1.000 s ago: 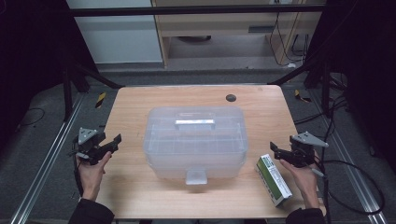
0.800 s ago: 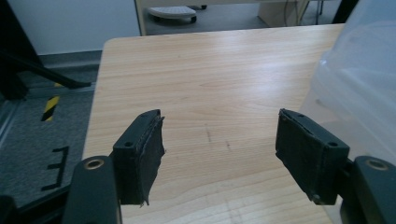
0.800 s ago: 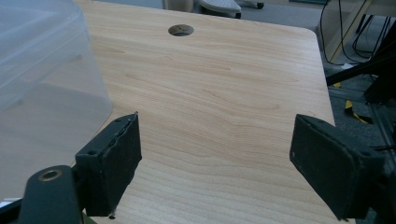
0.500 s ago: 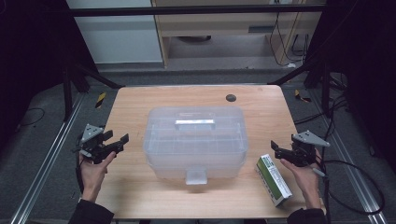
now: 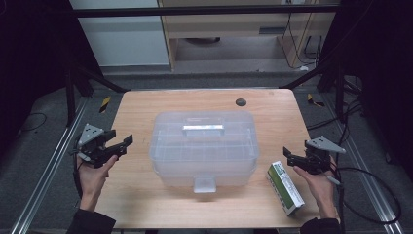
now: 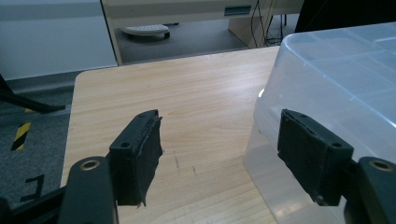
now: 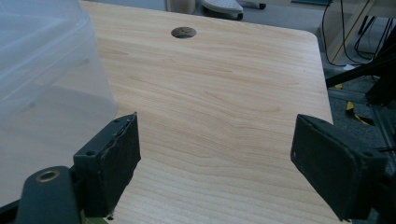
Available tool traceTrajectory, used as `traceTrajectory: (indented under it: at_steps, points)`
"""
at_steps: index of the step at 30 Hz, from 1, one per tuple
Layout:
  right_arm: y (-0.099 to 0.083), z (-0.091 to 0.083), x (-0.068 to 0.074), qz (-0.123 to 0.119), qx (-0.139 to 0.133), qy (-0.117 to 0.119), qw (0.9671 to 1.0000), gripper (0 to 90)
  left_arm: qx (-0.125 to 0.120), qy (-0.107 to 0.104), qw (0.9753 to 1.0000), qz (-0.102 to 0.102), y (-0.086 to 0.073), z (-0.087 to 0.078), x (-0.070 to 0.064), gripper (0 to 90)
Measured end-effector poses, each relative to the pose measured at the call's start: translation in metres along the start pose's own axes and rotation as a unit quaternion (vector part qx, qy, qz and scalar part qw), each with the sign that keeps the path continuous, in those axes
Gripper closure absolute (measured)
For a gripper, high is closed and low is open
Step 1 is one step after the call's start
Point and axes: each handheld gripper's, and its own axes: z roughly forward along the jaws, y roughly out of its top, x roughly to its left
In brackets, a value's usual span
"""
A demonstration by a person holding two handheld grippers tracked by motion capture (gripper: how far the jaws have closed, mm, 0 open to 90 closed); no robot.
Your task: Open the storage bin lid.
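Since the earlier frames, the left gripper [image 5: 122, 145] has moved inward from the table's left edge toward the clear plastic storage box [image 5: 203, 146], while the right gripper [image 5: 291, 157] has hardly shifted.

The wooden table [image 5: 141, 112] carries the box at its middle. This translucent box has a lid with a moulded grid, a flat handle [image 5: 203, 128] on top and a latch [image 5: 204, 184] at the near side, hanging down over the front wall. In the left gripper view the box's rounded corner [image 6: 327, 70] stands just beyond the right-hand jaw, and the two jaws are spread wide with bare wood between them, gripping nothing.

A green and white carton [image 5: 285, 188] lies flat near the table's front right corner, just beside the right gripper and apart from the box. The right gripper hovers over the table's right edge, its jaws also wide apart and empty; in the right gripper view the box wall [image 7: 51, 70] sits at the left.

A small dark round hole [image 5: 240, 102] marks the table's far side.
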Motion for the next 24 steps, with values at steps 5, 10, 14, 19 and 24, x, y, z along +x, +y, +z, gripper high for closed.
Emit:
traceTrajectory:
  at_steps: [5, 10, 14, 19, 24]
  points:
    - [0.000, 0.000, 0.001, -0.006, 0.004, 0.000, 1.0000, 16.0, -0.010, -0.009, 0.9999, 0.006, 0.007, -0.002, -0.002, 29.4]
    - [0.000, 0.000, 0.002, -0.006, 0.003, 0.003, 1.0000, 16.0, -0.005, -0.017, 0.9997, 0.019, 0.014, -0.001, -0.005, 29.9]
    - [0.000, 0.001, 0.001, -0.009, 0.003, 0.004, 1.0000, 16.2, -0.002, -0.029, 0.9986, 0.044, 0.026, -0.001, -0.008, 30.4]
    - [-0.001, 0.002, 0.001, -0.009, 0.011, 0.009, 0.9999, 15.9, -0.010, -0.035, 0.9974, 0.061, 0.036, -0.005, -0.012, 30.6]
    - [-0.001, 0.003, 0.002, -0.013, 0.014, 0.009, 0.9998, 15.5, -0.002, -0.053, 0.9953, 0.081, 0.047, -0.008, -0.014, 30.6]
